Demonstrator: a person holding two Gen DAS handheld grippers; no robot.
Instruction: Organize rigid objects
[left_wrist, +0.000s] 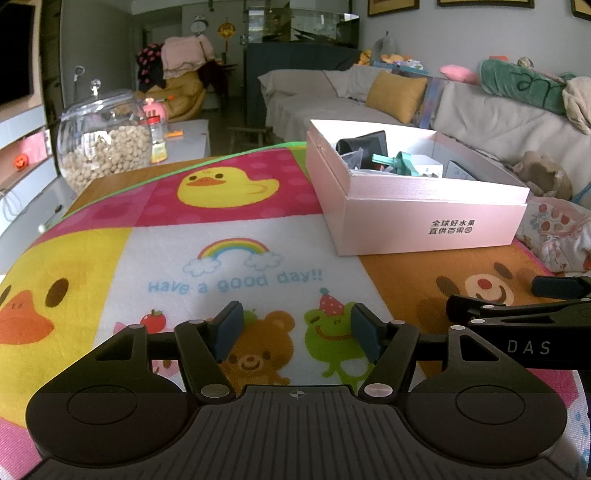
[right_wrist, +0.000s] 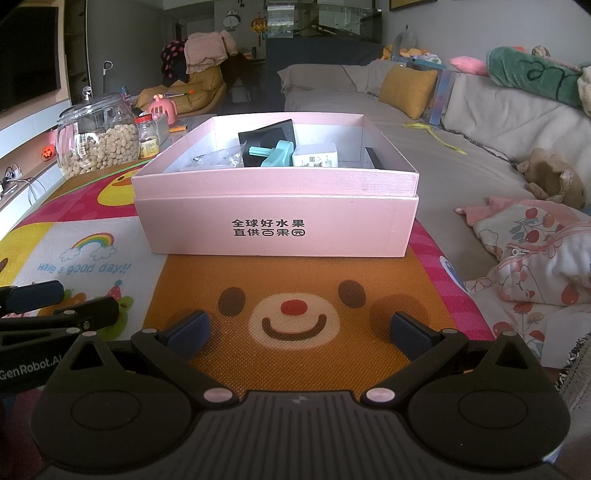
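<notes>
Desk (left_wrist: 110, 181) with the cartoon mat (left_wrist: 236, 240) on it: the mat shows no loose objects in either view. Everything rigid you can see already sits in the box (right_wrist: 275, 221).

The box lies dead ahead of your right tongs (right_wrist: 299, 332) and square to them, long side facing you, printed face forward. From your left tongs (left_wrist: 297, 332) the same box (left_wrist: 424, 218) lies ahead and off to the right, corner-on. So the right hand is the nearer and better lined up; the left would have to cross over the right tongs (left_wrist: 517, 299), which sit just beside it on that side.

Contents, big to small:
- black slab (right_wrist: 266, 138), leaning toward the back wall
- white carton (right_wrist: 314, 157), right of centre
- teal part (right_wrist: 271, 153), long axis running left-right, lying across the front of the black slab
- clear bag (right_wrist: 218, 158) at left, contents too small to tell
- dark edge (right_wrist: 373, 157) by the right wall, can't tell what it is

Both tongs: released, jaws spread, nothing between the pads. Right is spread wider than left. Both hang low over the mat, well short of the box.

Judgement: this fits either a finished sort, or a box waiting to be emptied and laid out. The views don't settle which, so no move from me. Either way the box is the reference, and it's straight off the right tongs.
</notes>
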